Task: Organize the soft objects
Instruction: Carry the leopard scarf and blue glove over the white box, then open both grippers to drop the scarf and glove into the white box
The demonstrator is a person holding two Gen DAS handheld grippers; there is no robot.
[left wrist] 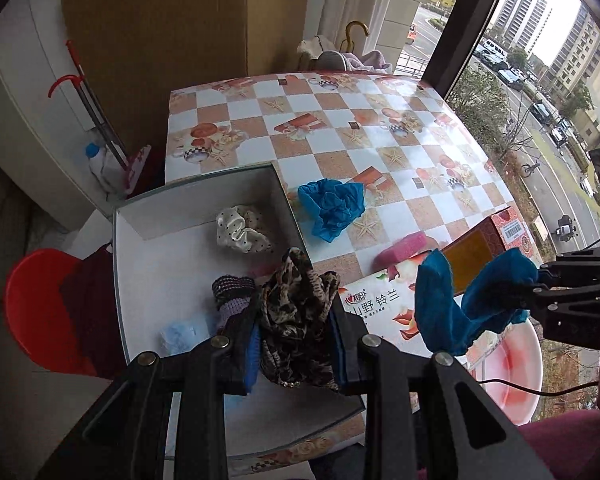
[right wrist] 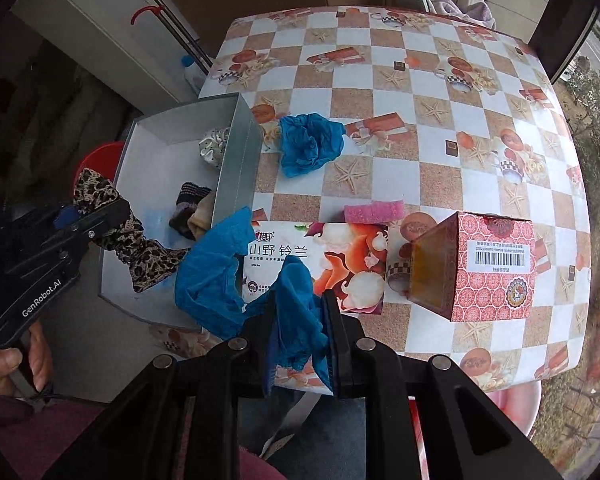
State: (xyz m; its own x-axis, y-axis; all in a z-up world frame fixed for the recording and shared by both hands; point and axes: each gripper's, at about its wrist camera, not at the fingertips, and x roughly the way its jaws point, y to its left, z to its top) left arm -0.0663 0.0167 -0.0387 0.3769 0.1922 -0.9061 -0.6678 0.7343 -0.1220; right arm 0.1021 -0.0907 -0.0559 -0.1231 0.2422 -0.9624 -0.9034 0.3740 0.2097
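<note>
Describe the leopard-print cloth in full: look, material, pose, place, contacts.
The leopard-print cloth is a thin, soft fabric in brown, tan and black spots, bunched and crumpled rather than folded. The left gripper is shut on it, its blue-padded fingers squeezing the middle. One end sticks up past the fingertips; in the right wrist view the other end trails down toward the floor of the white box. It hangs over the box, near a dark knitted item, though contact cannot be told.

the worktop (right wrist: pixel 440 184) wears a checkered cloth printed with starfish. on it lie a crumpled blue cloth (right wrist: pixel 310 144), a pink sponge (right wrist: pixel 374 213), a flat tissue pack (right wrist: pixel 340 264), a red carton (right wrist: pixel 488 264) and an open white box (left wrist: pixel 172 280), which probably overhangs the left edge.
</note>
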